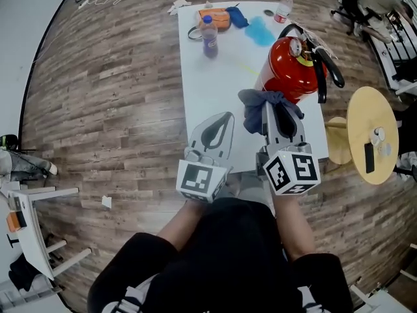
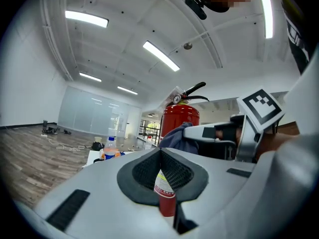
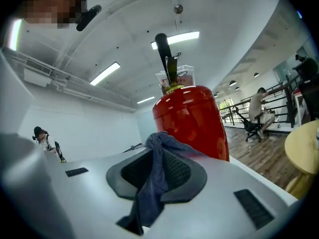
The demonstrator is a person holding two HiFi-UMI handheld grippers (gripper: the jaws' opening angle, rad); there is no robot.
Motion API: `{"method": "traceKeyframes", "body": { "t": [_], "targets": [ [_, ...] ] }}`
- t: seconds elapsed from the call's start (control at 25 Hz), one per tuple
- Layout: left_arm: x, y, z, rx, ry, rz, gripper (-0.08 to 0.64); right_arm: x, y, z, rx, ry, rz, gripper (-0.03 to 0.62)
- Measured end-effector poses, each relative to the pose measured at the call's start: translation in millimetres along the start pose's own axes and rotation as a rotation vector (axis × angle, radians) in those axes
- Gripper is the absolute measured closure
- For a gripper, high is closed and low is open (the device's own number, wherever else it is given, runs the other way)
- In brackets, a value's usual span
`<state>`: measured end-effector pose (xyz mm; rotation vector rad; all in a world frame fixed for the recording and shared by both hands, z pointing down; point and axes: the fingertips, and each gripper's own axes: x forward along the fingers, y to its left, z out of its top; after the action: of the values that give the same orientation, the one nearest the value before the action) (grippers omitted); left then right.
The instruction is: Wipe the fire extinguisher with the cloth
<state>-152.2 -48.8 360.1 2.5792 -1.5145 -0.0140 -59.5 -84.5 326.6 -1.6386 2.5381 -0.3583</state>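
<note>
A red fire extinguisher (image 1: 287, 70) with a black handle and hose stands on the right side of the white table (image 1: 208, 103). My right gripper (image 1: 273, 107) is shut on a dark blue cloth (image 1: 255, 106), which bunches at the jaw tips right in front of the cylinder. In the right gripper view the cloth (image 3: 152, 183) hangs down between the pads, with the extinguisher (image 3: 192, 118) close behind. My left gripper (image 1: 225, 116) hovers over the table's near edge, left of the right one. Its jaws stand narrowly apart and empty. The extinguisher (image 2: 179, 118) shows beyond them.
At the table's far end are a bottle of purple drink (image 1: 208, 36), an orange item (image 1: 218, 19), a light blue rag (image 1: 260, 30) and a clear red-capped bottle (image 1: 283, 6). A round wooden side table (image 1: 371, 132) stands right of the table.
</note>
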Motion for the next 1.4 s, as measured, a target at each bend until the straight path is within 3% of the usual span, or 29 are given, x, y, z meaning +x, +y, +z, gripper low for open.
{"method": "traceKeyframes", "body": {
  "t": [0.16, 0.24, 0.32, 0.44, 0.68, 0.84, 0.96, 1.04, 1.12, 1.32, 1.4],
  "targets": [
    [-3, 9, 4, 0.002, -0.015, 0.017, 0.537, 10, 19, 50, 0.023, -0.135, 0.047, 0.523],
    [-4, 12, 4, 0.009, -0.021, 0.015, 0.537, 17, 23, 49, -0.018, -0.151, 0.040, 0.523],
    [-7, 14, 1, 0.008, -0.017, 0.018, 0.537, 22, 19, 19, -0.089, -0.092, 0.011, 0.523],
    [-11, 20, -4, 0.004, 0.001, 0.029, 0.537, 30, 1, -58, -0.123, 0.070, -0.026, 0.523],
    [-19, 31, -15, 0.002, 0.030, 0.040, 0.537, 29, -38, -202, -0.019, 0.369, -0.082, 0.523],
    [-16, 28, -22, -0.013, 0.048, 0.020, 0.537, 14, -64, -250, -0.075, 0.497, -0.087, 0.523],
    [-10, 24, -23, -0.020, 0.051, -0.005, 0.537, -5, -100, -262, -0.063, 0.541, -0.165, 0.523],
    [-4, 19, -24, -0.022, 0.053, -0.026, 0.537, -15, -116, -245, -0.081, 0.508, -0.195, 0.523],
    [1, 15, -28, -0.032, 0.061, -0.050, 0.537, -18, -108, -207, -0.160, 0.420, -0.144, 0.523],
    [14, 1, -34, -0.043, 0.078, -0.102, 0.537, -23, -48, -51, -0.330, 0.053, -0.034, 0.523],
    [20, -4, -34, -0.043, 0.080, -0.118, 0.537, -22, -32, -8, -0.379, -0.035, -0.022, 0.523]
  ]
}}
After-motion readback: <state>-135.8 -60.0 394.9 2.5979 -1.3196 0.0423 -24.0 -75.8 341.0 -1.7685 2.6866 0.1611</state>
